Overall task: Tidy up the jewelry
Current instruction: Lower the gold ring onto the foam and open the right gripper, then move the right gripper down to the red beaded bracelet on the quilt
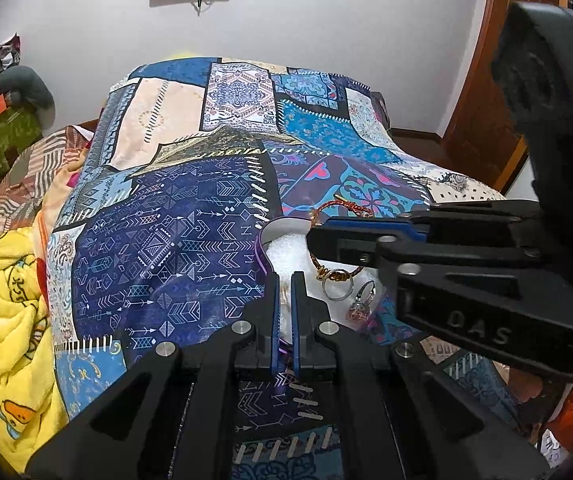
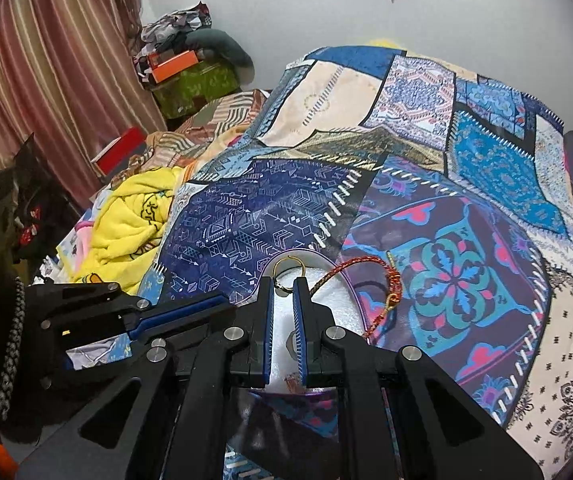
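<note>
A purple-rimmed jewelry box (image 1: 263, 258) with white foam padding (image 1: 286, 256) lies on the patchwork bedspread. My left gripper (image 1: 285, 280) is nearly shut over the foam, with a thin gold piece faintly between its fingers. My right gripper (image 2: 284, 286) is nearly shut on a gold hoop ring (image 2: 289, 267) over the box's foam (image 2: 326, 300). In the left wrist view the right gripper (image 1: 314, 240) reaches in from the right over a brown braided bracelet (image 1: 332, 274). A silver ring (image 1: 336, 292), a pink charm (image 1: 360, 304) and a red cord bracelet (image 2: 366, 280) lie beside it.
The patchwork bedspread (image 1: 174, 240) covers the bed. A yellow blanket (image 1: 6, 304) is bunched at the left. Boxes and clothes (image 2: 182, 68) are stacked by the curtain (image 2: 46, 80). A wooden door (image 1: 482, 100) stands at the right.
</note>
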A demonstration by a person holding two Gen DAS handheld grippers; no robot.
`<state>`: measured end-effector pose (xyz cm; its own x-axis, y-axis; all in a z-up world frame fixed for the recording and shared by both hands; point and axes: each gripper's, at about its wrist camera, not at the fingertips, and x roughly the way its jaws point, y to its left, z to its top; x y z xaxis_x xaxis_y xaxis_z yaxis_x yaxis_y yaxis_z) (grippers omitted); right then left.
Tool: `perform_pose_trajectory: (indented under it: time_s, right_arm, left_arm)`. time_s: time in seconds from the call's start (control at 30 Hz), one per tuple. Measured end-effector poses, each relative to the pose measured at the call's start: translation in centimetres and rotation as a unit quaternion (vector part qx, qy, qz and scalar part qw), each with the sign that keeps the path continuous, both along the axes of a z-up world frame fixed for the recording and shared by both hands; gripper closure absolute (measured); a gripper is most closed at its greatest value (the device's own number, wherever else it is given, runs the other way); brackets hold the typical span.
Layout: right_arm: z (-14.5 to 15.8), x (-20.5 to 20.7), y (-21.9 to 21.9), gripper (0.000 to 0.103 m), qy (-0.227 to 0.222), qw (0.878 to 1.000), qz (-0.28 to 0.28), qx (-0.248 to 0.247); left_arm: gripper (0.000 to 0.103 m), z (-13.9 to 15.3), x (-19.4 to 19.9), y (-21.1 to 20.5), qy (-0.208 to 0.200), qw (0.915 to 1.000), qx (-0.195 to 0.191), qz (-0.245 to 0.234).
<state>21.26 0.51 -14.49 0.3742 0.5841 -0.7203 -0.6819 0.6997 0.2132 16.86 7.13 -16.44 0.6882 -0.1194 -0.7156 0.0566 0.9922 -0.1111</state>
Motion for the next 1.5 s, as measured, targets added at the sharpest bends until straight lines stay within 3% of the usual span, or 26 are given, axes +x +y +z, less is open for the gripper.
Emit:
perform_pose_trajectory:
  time_s: [0.53,0.83,1.4,1.5]
  right_arm:
    - [-0.6,0.4,0.4,0.091,0.026,0.999,0.014,-0.014]
    - [0.9,-0.6,-0.9,0.088,0.008,1.000,0.006,-0.013]
    - [3.6,-2.3,-8.0,0.088,-0.019,0.998,-0.063,-0.009]
    - [3.5,-2.3,-9.9,0.084,-0.018,0.996,-0.086,-0.010]
  left_arm:
    - [0.096,0.2,-0.4,0.7,0.000,0.9999,-0.006,0.013]
    - [0.094,1.6,-0.9,1.0,-0.005,0.9997,-0.007,0.023]
    - [0.089,4.5,-2.2,-3.9,-0.027,0.9996,-0.001,-0.009]
    - [0.087,4.5,-2.2,-5.2,-0.023,0.9995,0.001,-0.022]
